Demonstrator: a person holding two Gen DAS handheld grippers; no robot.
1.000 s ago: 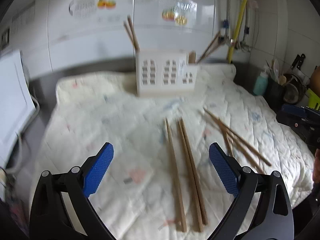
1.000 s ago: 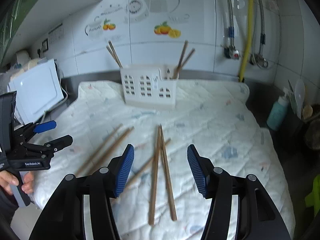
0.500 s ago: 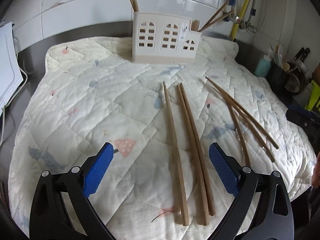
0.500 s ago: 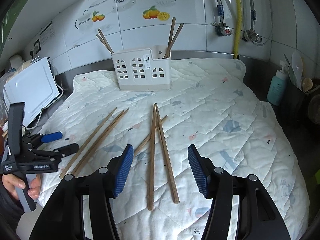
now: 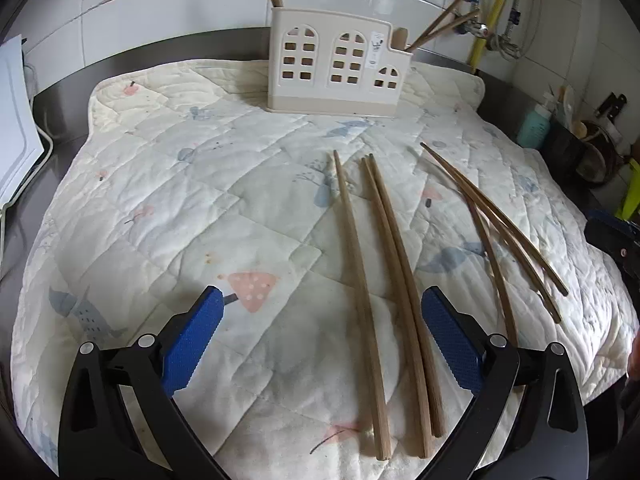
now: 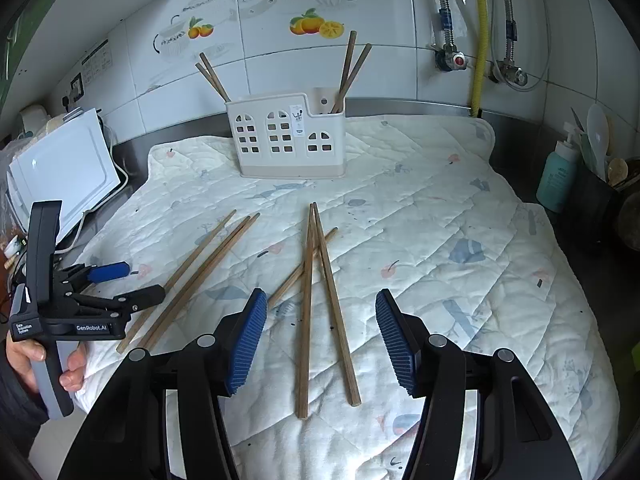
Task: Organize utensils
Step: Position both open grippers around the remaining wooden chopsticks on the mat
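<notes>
A white utensil holder (image 5: 338, 70) (image 6: 289, 140) with arched holes stands at the far side of a quilted mat (image 5: 200, 200); chopsticks stick out of both its ends. Several wooden chopsticks lie loose on the mat: three (image 5: 384, 276) (image 6: 192, 276) before my left gripper, three more (image 5: 500, 224) (image 6: 320, 292) before my right. My left gripper (image 5: 320, 336) (image 6: 116, 284) is open and empty, low over the mat, its right pad beside the near group. My right gripper (image 6: 320, 340) is open and empty, straddling the near ends of two chopsticks.
A white appliance (image 6: 64, 168) sits left of the mat. A teal soap bottle (image 6: 558, 176) and a dark utensil pot (image 6: 592, 200) stand at the right. Pipes and a yellow hose (image 6: 482, 36) run down the tiled wall. The mat's front edge is close below both grippers.
Both grippers have moved down and forward toward the mat. The chopsticks now lie closer between the fingers. Nothing on the mat has moved; both grippers stay open.
</notes>
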